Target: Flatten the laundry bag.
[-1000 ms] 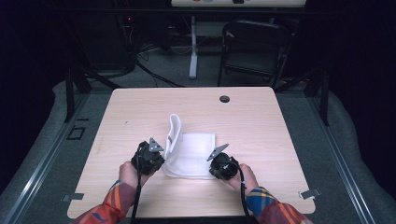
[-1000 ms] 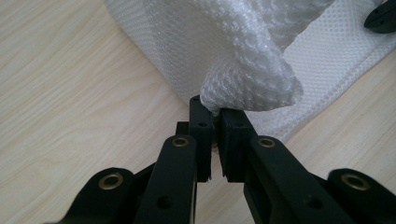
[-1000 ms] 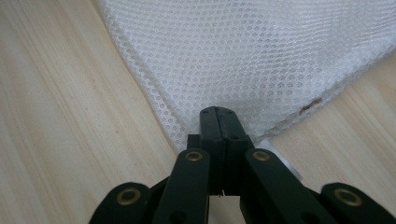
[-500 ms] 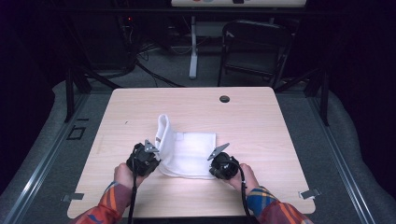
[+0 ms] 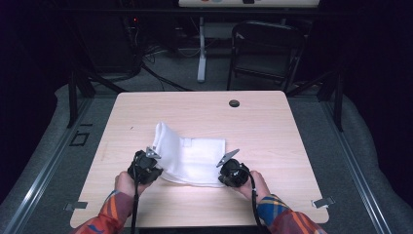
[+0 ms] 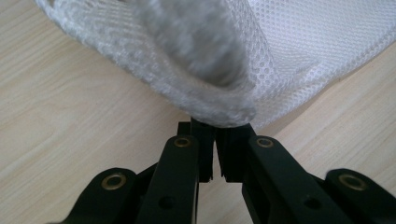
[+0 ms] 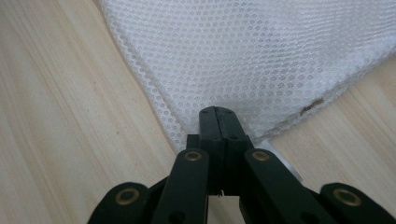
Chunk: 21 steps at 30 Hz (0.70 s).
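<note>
- Dark floor, cables and a folding chair [image 5: 267,48] lie beyond a pale wood bench [image 5: 272,126] with rounded corners and a small black grommet [image 5: 234,103] near its far edge.
- White mesh cloth [image 5: 195,158] lies toward the near edge, about midway between the left and right edges; it is a fine honeycomb net, folded, with its left end lifted into a raised loop.
- Left gripper [image 6: 215,135] has its jaws closed on the cloth's bunched, rolled edge at the near-left corner of the cloth.
- Right gripper [image 7: 218,122] has its jaws pressed together on the cloth's near-right corner, flat against the bench.
- Bare wood stretches wide on the far half and along both side edges.
- A small brownish fleck [image 7: 311,106] marks the cloth's hem; no writing is readable.
</note>
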Tool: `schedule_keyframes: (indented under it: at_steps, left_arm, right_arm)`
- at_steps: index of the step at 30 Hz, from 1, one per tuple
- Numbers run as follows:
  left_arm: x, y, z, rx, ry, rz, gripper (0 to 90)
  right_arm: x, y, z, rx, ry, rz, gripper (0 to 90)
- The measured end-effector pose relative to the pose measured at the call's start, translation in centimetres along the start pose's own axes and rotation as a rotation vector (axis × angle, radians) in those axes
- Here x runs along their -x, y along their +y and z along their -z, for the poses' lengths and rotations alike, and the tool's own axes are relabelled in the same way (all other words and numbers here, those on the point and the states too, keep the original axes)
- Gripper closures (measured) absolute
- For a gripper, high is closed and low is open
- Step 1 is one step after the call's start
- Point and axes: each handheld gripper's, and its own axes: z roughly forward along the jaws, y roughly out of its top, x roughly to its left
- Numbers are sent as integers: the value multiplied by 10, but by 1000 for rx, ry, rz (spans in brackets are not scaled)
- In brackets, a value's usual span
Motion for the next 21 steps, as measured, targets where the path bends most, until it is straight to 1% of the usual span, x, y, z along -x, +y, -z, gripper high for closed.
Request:
schedule_keyframes:
  at_steps: [1,3,7,8,9,10,11,12,14,15,16,19,21]
  left_arm:
    - [-1,0,0,-10,-9,4,859]
    - [-3,-2,0,-15,-15,10,856]
    - [-7,-5,0,-28,-28,22,840]
    - [-7,-5,1,-36,-28,24,827]
    - [-8,-6,1,-36,-31,29,780]
    - [-9,-7,1,-43,-32,33,780]
    - [-10,-8,2,-50,-35,40,754]
    - [-12,-11,3,-60,-39,51,704]
    - [-15,-14,3,-82,-27,62,619]
    - [-17,-17,4,-92,-17,76,563]
    - [-19,-19,5,-93,-13,96,511]
    - [-28,-27,10,-96,3,129,398]
    - [-33,-32,14,-84,14,156,348]
  right_arm:
    - [0,0,-1,6,0,-4,900]
    - [0,0,0,-5,-6,6,900]
    - [0,1,0,-6,-4,3,900]
    - [0,1,0,-7,-5,4,900]
    - [-1,1,0,-7,-6,3,900]
    - [-1,1,0,-7,-6,3,900]
    - [0,1,0,-8,-6,3,900]
    - [0,1,0,-7,-6,2,900]
    - [0,1,0,-7,-6,2,900]
    - [-1,0,-1,4,-5,-9,900]
    - [-1,0,-1,5,-4,-10,900]
    - [-1,1,0,-9,-8,1,900]
    - [-1,1,0,-10,-10,1,900]
